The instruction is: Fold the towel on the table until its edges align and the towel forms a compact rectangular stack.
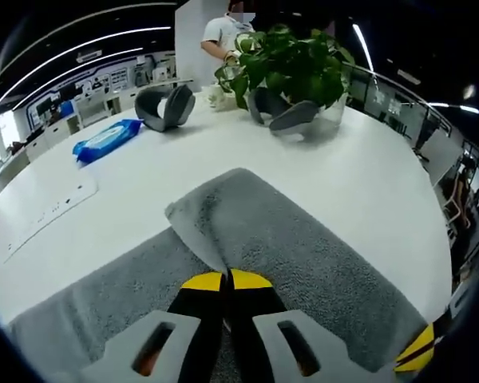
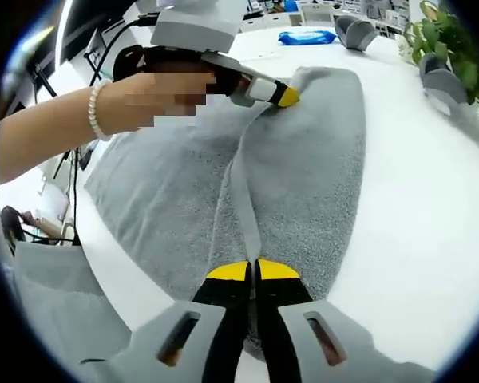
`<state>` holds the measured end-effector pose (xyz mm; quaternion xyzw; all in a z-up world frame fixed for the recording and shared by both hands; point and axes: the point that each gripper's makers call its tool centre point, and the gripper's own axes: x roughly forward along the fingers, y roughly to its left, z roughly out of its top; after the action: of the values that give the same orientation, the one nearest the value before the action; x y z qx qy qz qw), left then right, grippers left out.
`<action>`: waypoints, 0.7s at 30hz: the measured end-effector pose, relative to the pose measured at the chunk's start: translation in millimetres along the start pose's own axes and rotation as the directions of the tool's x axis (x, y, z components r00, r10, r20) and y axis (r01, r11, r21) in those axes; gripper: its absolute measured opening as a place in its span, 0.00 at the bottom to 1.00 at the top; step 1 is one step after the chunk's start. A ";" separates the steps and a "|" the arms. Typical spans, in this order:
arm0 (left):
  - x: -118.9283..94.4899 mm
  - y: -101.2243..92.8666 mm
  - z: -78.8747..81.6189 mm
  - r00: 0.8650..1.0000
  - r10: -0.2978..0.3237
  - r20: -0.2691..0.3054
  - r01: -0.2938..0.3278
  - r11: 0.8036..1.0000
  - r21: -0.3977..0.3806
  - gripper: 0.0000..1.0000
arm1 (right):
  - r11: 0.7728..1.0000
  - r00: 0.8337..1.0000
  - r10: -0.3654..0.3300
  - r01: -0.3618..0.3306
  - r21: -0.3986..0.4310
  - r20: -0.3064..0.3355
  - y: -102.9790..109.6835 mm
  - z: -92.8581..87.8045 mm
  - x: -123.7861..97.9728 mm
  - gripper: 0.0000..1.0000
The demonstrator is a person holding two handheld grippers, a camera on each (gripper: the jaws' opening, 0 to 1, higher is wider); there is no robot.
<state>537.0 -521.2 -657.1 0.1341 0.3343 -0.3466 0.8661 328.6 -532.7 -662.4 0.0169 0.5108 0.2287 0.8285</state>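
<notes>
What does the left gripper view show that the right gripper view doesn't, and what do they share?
Left gripper view alone: a person in white behind the plant, and the left tongs from behind, shut on a towel fold.

Right gripper view alone: the hand holding the left tongs, a pearl bracelet, and the right tongs shut on the fold's other end.

Both: the grey towel, white table, blue wipes pack, plant and grey headrest-like pieces.

Left gripper [image 1: 226, 279] jaws pinched on grey towel [image 1: 303, 255] fold, white table [image 1: 367, 175], plant [image 1: 291, 60] behind
</notes>
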 end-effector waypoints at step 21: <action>-8.8 -0.6 2.2 0.996 -0.087 -0.032 0.082 0.987 -0.138 0.01 | 0.997 0.997 -0.071 0.070 0.014 0.039 10.4 12.5 -20.6 0.00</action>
<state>532.9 -518.2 -649.6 0.0670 0.3789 -0.3568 0.8513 327.9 -529.0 -636.5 0.0088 0.4962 0.1957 0.8458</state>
